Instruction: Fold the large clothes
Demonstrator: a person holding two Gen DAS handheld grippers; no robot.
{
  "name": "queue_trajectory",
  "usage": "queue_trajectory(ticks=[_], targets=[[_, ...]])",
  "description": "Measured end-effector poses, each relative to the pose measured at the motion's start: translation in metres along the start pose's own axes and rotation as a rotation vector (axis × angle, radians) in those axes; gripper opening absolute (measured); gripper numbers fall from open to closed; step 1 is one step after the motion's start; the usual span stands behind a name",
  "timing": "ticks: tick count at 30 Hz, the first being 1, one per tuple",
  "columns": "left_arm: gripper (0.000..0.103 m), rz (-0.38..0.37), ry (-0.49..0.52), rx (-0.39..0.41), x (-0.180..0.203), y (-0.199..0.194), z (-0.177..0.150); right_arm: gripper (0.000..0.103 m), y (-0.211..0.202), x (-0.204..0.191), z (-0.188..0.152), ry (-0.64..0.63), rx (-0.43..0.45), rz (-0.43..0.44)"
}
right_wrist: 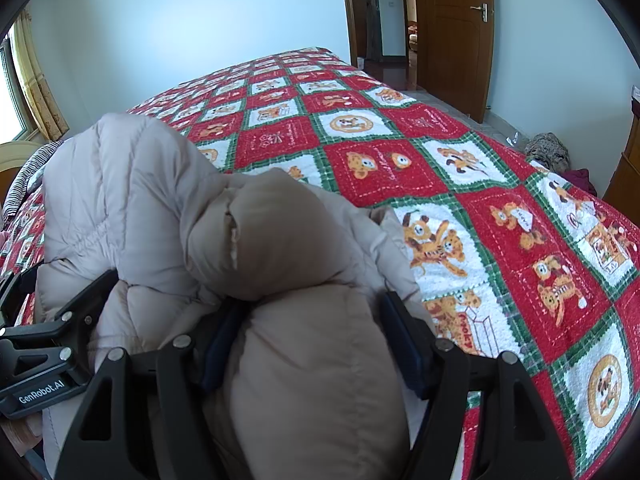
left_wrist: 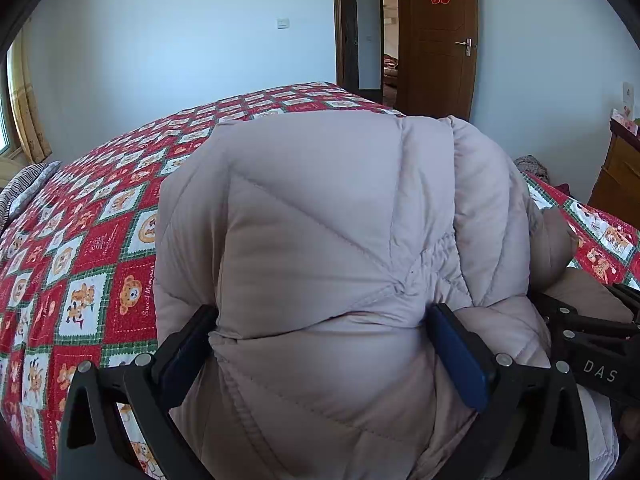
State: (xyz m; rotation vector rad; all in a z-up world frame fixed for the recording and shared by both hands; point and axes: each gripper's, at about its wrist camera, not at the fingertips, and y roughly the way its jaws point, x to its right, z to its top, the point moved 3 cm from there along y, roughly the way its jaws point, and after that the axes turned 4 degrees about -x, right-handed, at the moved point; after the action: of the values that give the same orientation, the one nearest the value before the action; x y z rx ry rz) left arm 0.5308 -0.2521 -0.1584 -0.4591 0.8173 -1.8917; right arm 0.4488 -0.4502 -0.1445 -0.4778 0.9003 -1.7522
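Note:
A bulky pale beige quilted down jacket [left_wrist: 320,220] is bunched into a thick bundle above the bed. My left gripper [left_wrist: 320,328] is shut on a wide fold of it, its blue pads [left_wrist: 460,356] pressing into the padding on both sides. In the right wrist view the same jacket [right_wrist: 160,208] shows its darker tan lining, and my right gripper [right_wrist: 312,336] is shut on a puffy roll of that fabric. The two grippers sit close side by side; the right one's black frame [left_wrist: 592,344] appears at the left view's right edge, and the left gripper [right_wrist: 48,344] shows at the right view's left edge.
A bed with a red, white and green bear-patterned quilt [right_wrist: 460,200] stretches ahead. A striped pillow [left_wrist: 24,188] lies at the far left. A brown door [left_wrist: 440,40] stands open behind the bed, a wooden cabinet [left_wrist: 620,176] is at the right, and dark clothes [right_wrist: 548,152] lie on the floor.

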Motion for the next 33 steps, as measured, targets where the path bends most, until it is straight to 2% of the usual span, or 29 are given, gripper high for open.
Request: queue_trajectory(ticks=[16, 20, 27, 33], targets=[[0.102, 0.028, 0.009, 0.011, 0.007, -0.006, -0.001, 0.072, 0.001, 0.000, -0.001, 0.012, 0.004, 0.010], [0.103, 0.037, 0.010, 0.005, 0.007, -0.010, 0.001, 0.073, 0.002, 0.003, -0.001, 0.024, -0.001, 0.039], [0.102, 0.006, -0.035, -0.005, -0.008, -0.035, -0.003, 0.074, 0.002, 0.006, -0.001, 0.045, -0.001, 0.084], [0.102, -0.028, -0.068, 0.031, -0.033, -0.071, -0.024, 0.076, -0.002, 0.013, -0.001, 0.074, -0.016, 0.161]])
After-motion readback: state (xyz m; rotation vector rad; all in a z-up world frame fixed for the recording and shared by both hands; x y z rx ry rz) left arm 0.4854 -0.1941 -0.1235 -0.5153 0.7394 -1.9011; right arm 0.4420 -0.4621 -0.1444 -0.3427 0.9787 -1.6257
